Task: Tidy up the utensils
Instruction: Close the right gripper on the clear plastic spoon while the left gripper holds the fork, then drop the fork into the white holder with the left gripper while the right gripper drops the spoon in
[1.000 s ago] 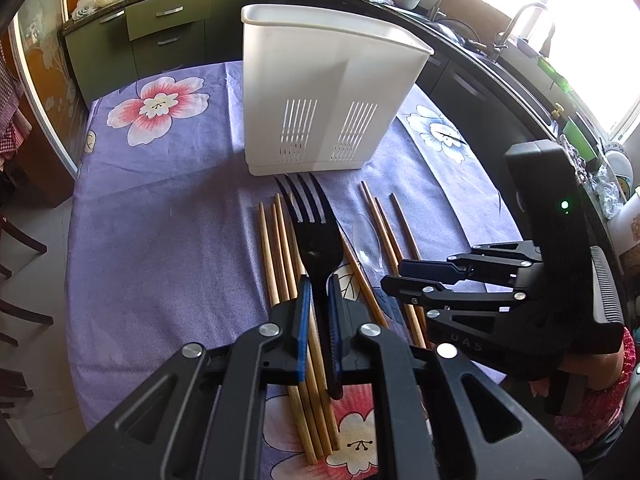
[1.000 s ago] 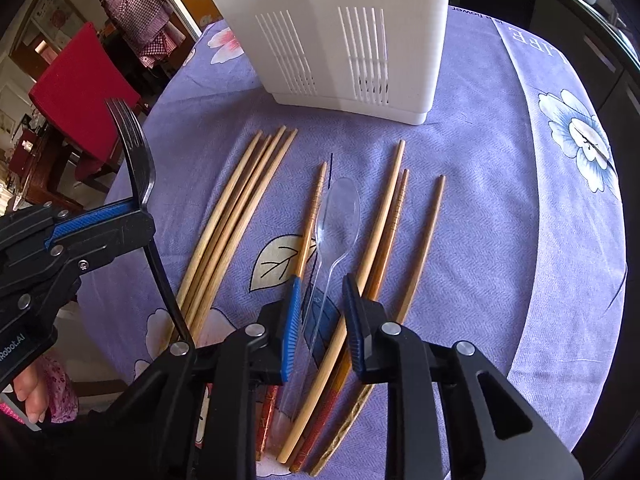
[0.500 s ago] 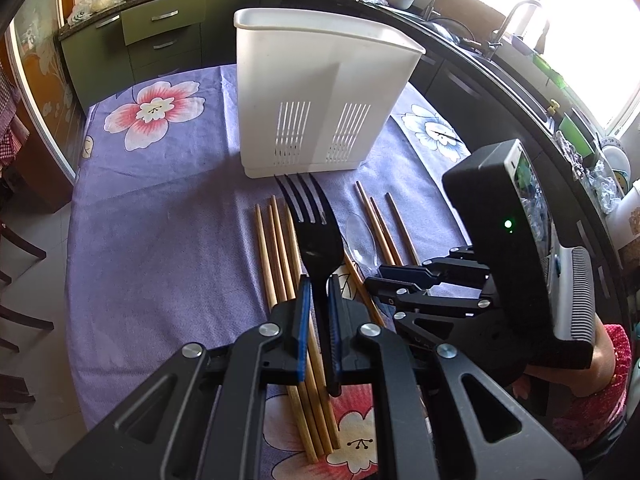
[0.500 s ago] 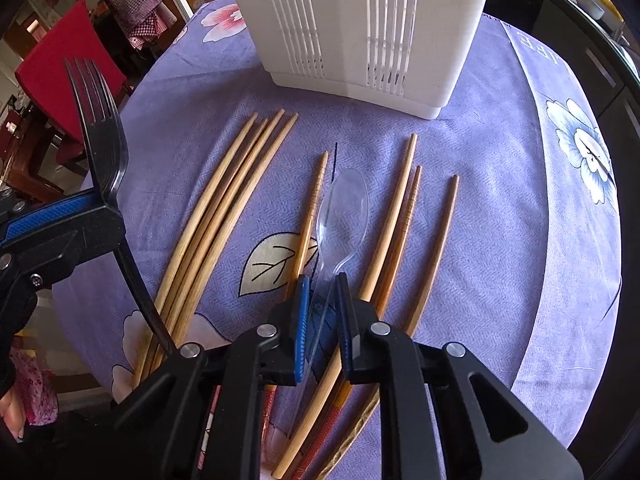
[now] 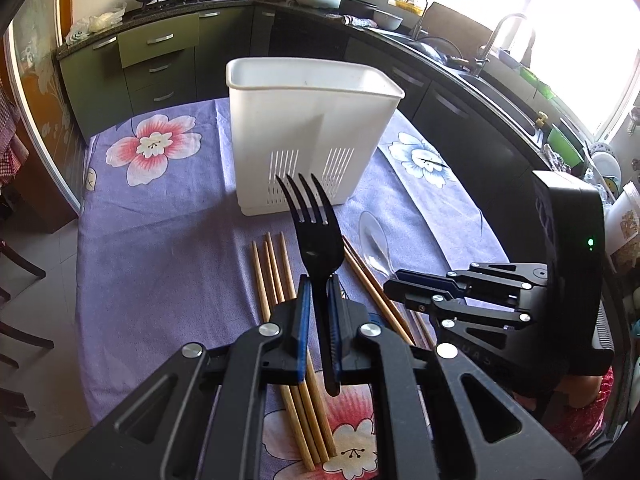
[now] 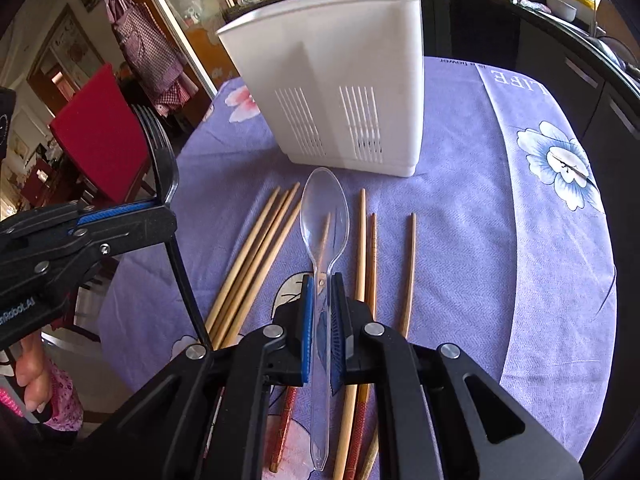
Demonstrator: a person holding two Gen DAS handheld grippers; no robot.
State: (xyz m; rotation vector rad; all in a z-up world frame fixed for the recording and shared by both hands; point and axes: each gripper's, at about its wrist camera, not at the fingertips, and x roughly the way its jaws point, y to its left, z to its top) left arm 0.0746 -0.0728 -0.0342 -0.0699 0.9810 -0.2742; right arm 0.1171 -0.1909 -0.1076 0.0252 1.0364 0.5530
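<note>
My left gripper (image 5: 319, 280) is shut on a black plastic fork (image 5: 316, 232), tines up, held above the table; it also shows in the right wrist view (image 6: 160, 160). My right gripper (image 6: 320, 280) is shut on a clear plastic spoon (image 6: 324, 216), lifted off the cloth, bowl pointing at the white utensil holder (image 6: 340, 80). The spoon's bowl shows in the left wrist view (image 5: 374, 236) ahead of the right gripper (image 5: 394, 286). The holder (image 5: 308, 132) stands upright at mid table. Several wooden chopsticks (image 6: 256, 248) lie on the cloth below both grippers.
The purple floral tablecloth (image 5: 160, 240) covers the table. More chopsticks (image 6: 408, 264) lie to the right of the spoon. A red chair (image 6: 96, 136) stands off the table's left side. Dark kitchen cabinets (image 5: 160, 60) and a sink counter run behind the table.
My right gripper closed on the clear spoon and lifted it off the cloth. My left gripper rose with the fork still in it.
</note>
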